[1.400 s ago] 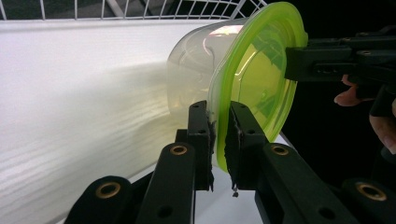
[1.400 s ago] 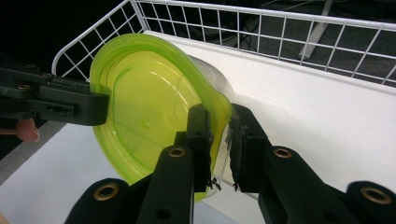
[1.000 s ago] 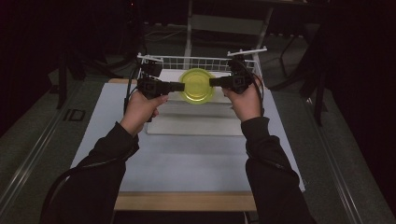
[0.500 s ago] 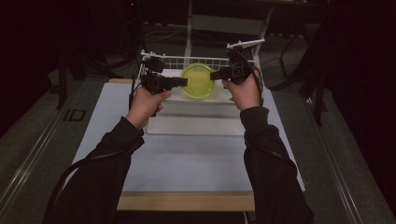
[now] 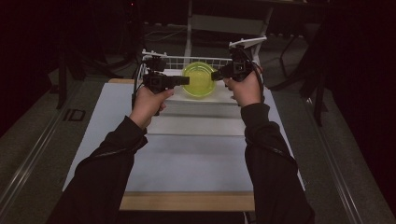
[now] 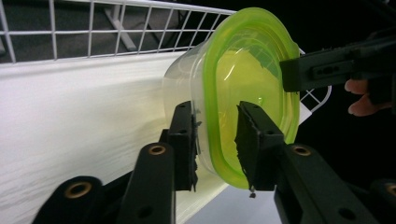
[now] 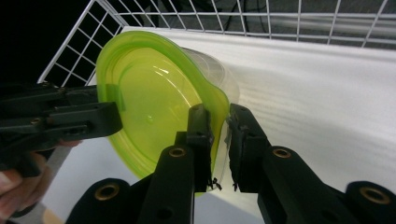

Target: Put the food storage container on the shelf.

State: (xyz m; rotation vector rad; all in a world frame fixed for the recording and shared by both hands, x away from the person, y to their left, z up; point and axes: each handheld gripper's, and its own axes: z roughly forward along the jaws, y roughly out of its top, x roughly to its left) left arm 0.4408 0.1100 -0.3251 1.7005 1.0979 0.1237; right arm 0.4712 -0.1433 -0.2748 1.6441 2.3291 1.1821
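Black jaws of our left gripper (image 6: 217, 144) were closed on the rim of a clear plastic container with a lime-green lid (image 6: 243, 88); in the left gripper view one jaw pressed the clear wall and the other the green lid, with the rim pinched between them. Our right gripper (image 7: 219, 140) clamped the opposite edge of the same container (image 7: 154, 98) in the same way, one jaw on the lid side and one on the clear side, as the right gripper view showed. Each gripper's jaws also appeared in the other's view, biting the container's far edge.

From the high view, we held the container (image 5: 198, 79) between the left gripper (image 5: 180, 80) and the right gripper (image 5: 215, 74), with the lid facing up and towards us. Our left hand (image 5: 147, 102) sat to the left of the container and nearer to us, and our right hand (image 5: 245, 88) to its right, both in dark sleeves.

Just behind the container stood a white wire rack (image 5: 170, 60). Beneath and around it lay a white foam sheet (image 5: 201, 154) covering the table, whose wooden edge (image 5: 187, 201) ran well nearer to us than the container. Whether the container touched the sheet or hung clear of it, we could not tell.
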